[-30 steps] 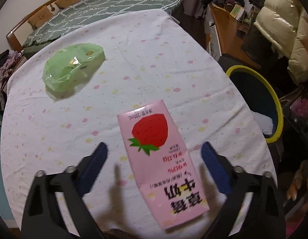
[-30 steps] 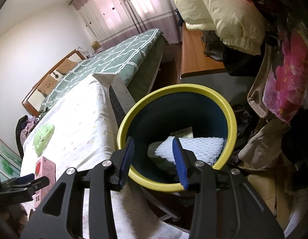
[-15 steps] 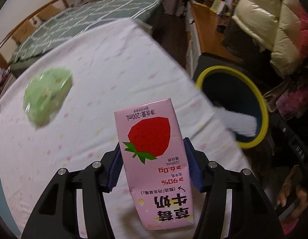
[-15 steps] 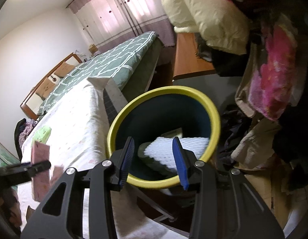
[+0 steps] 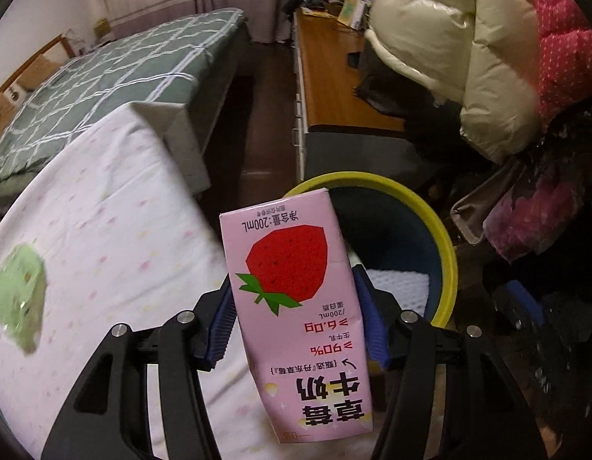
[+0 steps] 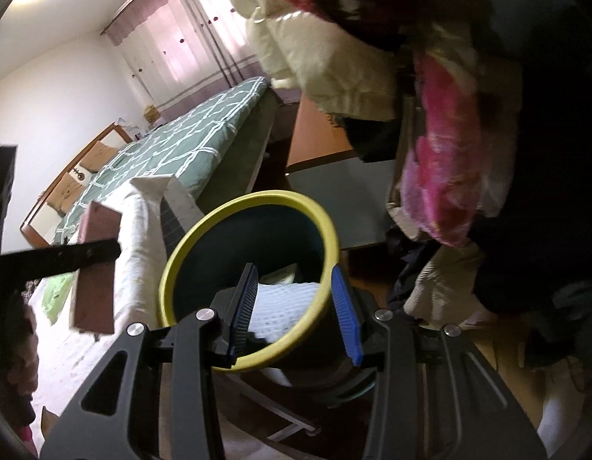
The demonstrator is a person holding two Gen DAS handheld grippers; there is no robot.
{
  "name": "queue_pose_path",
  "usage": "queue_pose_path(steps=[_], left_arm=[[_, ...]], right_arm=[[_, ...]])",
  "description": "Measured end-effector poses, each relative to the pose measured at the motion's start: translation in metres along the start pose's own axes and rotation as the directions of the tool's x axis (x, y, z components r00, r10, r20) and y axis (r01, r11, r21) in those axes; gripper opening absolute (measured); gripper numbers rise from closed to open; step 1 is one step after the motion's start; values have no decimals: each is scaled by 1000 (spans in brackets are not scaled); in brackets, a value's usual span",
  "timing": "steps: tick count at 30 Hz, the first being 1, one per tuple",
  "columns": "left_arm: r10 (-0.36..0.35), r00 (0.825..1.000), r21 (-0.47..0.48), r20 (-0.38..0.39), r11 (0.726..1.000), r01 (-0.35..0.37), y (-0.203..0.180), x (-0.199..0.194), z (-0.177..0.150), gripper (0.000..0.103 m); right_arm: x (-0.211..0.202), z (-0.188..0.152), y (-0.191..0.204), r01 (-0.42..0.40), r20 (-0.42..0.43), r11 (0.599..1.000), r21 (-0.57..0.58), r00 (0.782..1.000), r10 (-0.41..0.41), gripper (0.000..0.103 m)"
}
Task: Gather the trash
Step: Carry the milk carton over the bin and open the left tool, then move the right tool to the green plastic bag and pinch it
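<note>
Left hand-held gripper (image 5: 296, 320) clamped, raised; right hand-held gripper (image 6: 296, 312) parted, empty.

A: Milk carton (image 5: 296, 299)?
B: Between the left gripper's (image 5: 294, 324) fingers, above the table (image 5: 104, 230) edge, before the bin (image 5: 447, 260).
A: In the bin?
B: Foam net (image 5: 399, 287). Wrapper (image 5: 20, 299) on table, left.

We see a bed (image 5: 104, 76) under a green checked cover, pinkish curtains (image 6: 204, 38) behind it glowing with daylight, a wooden desk (image 5: 334, 76) (cluttered at its far end), pale walls (image 6: 46, 96) and dark floor (image 5: 265, 115).
</note>
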State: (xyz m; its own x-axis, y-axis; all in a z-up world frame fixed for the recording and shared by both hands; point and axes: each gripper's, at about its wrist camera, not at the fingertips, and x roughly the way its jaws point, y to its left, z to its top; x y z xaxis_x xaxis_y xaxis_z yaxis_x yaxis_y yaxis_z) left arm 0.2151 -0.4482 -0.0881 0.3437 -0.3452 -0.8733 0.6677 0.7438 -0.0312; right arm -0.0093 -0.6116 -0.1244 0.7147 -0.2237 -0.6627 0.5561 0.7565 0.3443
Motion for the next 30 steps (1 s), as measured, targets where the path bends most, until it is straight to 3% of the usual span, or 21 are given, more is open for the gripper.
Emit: queue_pose_path(steps=[6,8,15,23,27,30], left_arm=[[8,999,43,-32,999,-6,-27,33,20,58],[9,1000,41,-29,999,-8,-30,37,24,72],[-19,998,19,62,1000,18,-8,-13,18,76],[22,976,-168,218,986,16,97,-98,-45,88],[109,960,-291,256,956,-31,163,-124,-98,92],[216,941,-382,261,918,-104,215,-138,-140,92]], right_arm=[[1,2,-14,18,-7,1000,23,1000,-18,40],[1,3,-14,19,-9,1000,20,1000,-19,41],[3,-1,5,-3,-19,1000,-15,1000,3,41],[14,-15,59,-55,-66,992,-116,997,48,42],[19,-21,96,-89,-95,979,-181,993,73,42],[24,-25,132,-117,-118,962,-247,989,90,42]])
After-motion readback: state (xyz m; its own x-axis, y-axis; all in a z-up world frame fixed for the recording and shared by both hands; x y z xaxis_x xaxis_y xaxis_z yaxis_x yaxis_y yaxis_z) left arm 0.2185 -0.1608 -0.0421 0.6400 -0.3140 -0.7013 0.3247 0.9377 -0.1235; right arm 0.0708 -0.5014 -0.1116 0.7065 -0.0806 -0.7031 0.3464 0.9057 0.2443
